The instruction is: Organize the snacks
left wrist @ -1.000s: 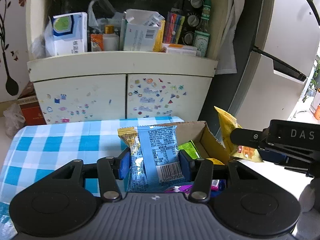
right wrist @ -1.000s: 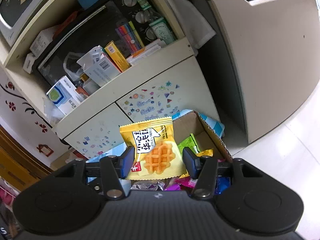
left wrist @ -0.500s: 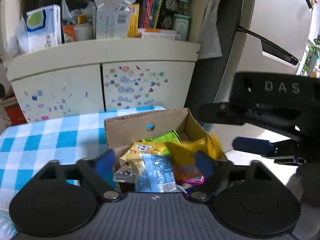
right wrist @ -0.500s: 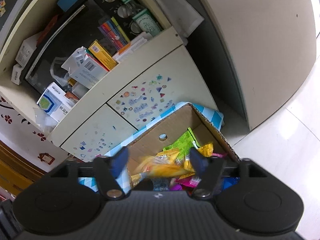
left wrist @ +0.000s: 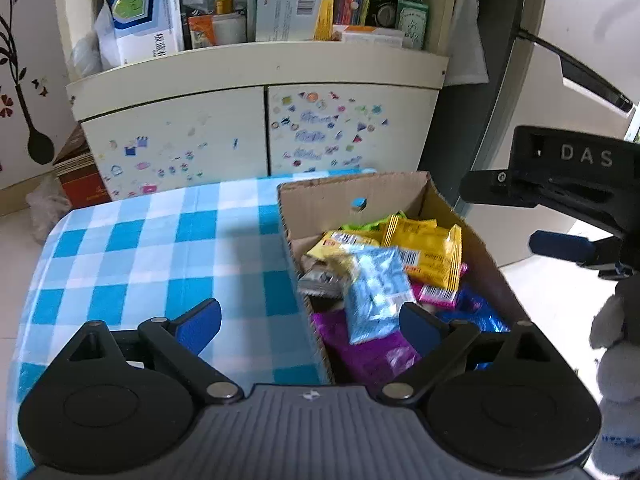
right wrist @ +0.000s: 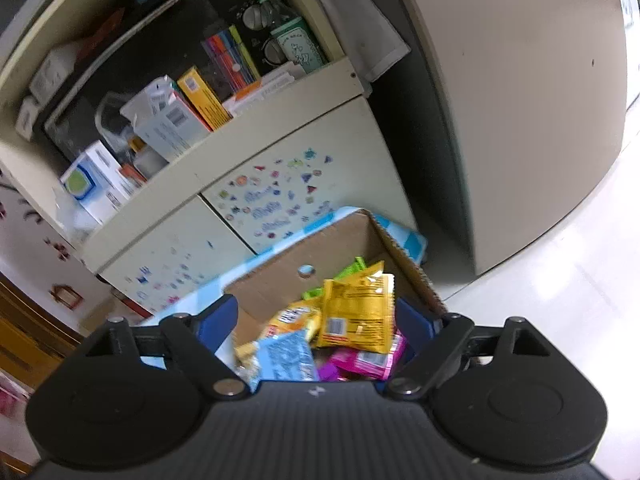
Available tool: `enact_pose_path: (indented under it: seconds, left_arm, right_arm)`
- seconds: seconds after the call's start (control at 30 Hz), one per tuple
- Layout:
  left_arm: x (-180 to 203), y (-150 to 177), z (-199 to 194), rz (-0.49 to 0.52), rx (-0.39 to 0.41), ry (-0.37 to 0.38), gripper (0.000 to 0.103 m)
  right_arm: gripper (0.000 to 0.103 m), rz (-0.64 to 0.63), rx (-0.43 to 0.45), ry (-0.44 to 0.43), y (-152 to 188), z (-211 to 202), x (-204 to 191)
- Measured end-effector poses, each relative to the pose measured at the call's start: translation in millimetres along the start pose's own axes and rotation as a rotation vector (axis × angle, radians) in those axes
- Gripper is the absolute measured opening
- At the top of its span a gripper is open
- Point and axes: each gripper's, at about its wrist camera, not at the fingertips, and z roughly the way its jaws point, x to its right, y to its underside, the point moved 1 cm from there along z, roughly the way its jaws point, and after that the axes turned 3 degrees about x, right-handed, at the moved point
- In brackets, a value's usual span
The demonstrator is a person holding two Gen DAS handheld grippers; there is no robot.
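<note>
Both jaws are opening, gripping nothing. The left gripper [left wrist: 310,322] straddles the wall of the brown cardboard box [left wrist: 472,232] on the blue-checked tablecloth [left wrist: 160,256]; the light-blue snack packet [left wrist: 376,292] lies inside. The right gripper [right wrist: 316,322] hovers over the yellow waffle packet [right wrist: 356,316] there, before a cream stickered cabinet [right wrist: 256,184].

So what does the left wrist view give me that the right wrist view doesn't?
Only the left wrist view shows the open stretch of checked tablecloth beside the box, the right claw off to the side, and the dark blue packet. Only the right wrist view shows the white floor. Both show the cardboard box, the yellow packet and the light blue packet lying in it, with both claws opening, gripping nothing.
</note>
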Motion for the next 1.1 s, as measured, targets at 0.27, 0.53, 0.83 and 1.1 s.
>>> enact_pose_path:
  seconds: [0.27, 0.53, 0.83, 1.1]
  left_arm:
    - [-1.6, 8.3, -19.0, 0.028, -0.020, -0.030, 0.103]
    - [-5.2, 12.6, -24.6, 0.007, -0.046, -0.050, 0.103]
    - [-12.9, 11.6, -25.9, -0.014, -0.067, -0.093, 0.103]
    - [-10.0, 8.2, -22.8, 0.005, -0.070, -0.123, 0.103]
  right_arm:
    - [0.090, -0.054, -0.001, 0.109, 8.5, -6.1, 2.8]
    - [0.094, -0.115, -0.011, 0.195, 26.0, -20.2, 7.4]
    - [0.094, -0.165, -0.030, 0.218, 43.5, -30.1, 4.4]
    - [0.094, -0.204, -0.048, 0.220, 53.8, -35.2, -0.6]
